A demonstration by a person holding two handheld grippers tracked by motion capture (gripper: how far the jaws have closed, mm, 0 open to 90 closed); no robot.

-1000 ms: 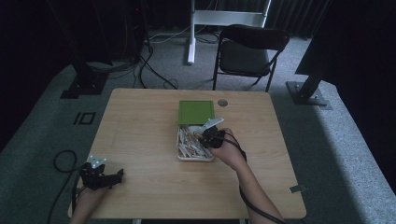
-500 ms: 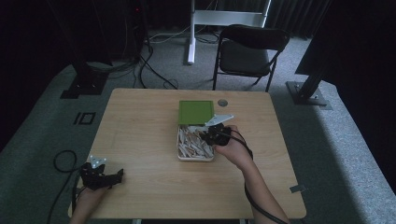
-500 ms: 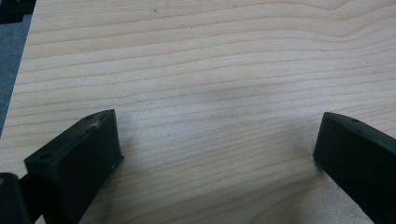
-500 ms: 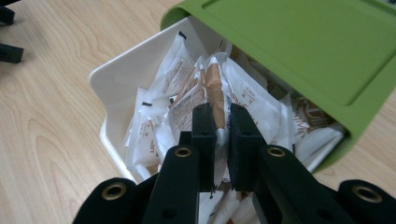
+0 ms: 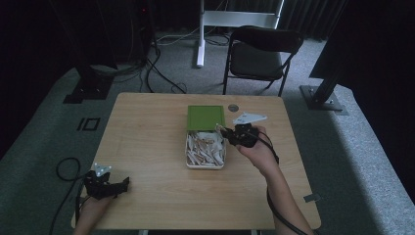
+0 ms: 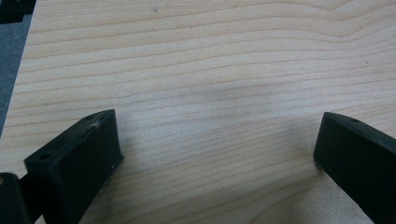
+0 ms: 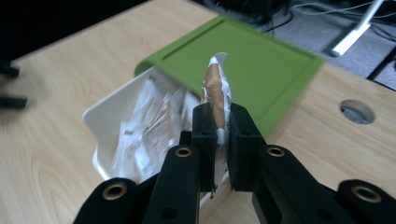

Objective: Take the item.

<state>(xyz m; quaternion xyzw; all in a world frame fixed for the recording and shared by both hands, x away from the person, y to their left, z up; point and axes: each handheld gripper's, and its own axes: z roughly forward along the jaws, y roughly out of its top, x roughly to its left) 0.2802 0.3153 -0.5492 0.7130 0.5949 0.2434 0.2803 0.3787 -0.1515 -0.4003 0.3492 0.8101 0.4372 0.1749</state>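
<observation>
A wrapped packet [image 7: 215, 88] is clamped between the right gripper's [image 7: 217, 128] jaws just above the white box [image 7: 105, 114], presumably for transfer elsewhere, while the left gripper [image 6: 215, 154], jaws apart, is rested well away from it.

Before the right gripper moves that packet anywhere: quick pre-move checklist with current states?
1. Grip on packet: ok, the right gripper is shut on its lower end, jaws on both sides.
2. Single item held: cannot tell, one packet shows between the jaws, its back is hidden.
3. Packet clear of the white box: ok, it is held above the rim.
4. Green lid: ok, off the opening, overlapping the box's far edge.
5. Left gripper: ok, open over bare table, far from the box.
6. Drop-off spot: cannot tell, none marked.
</observation>
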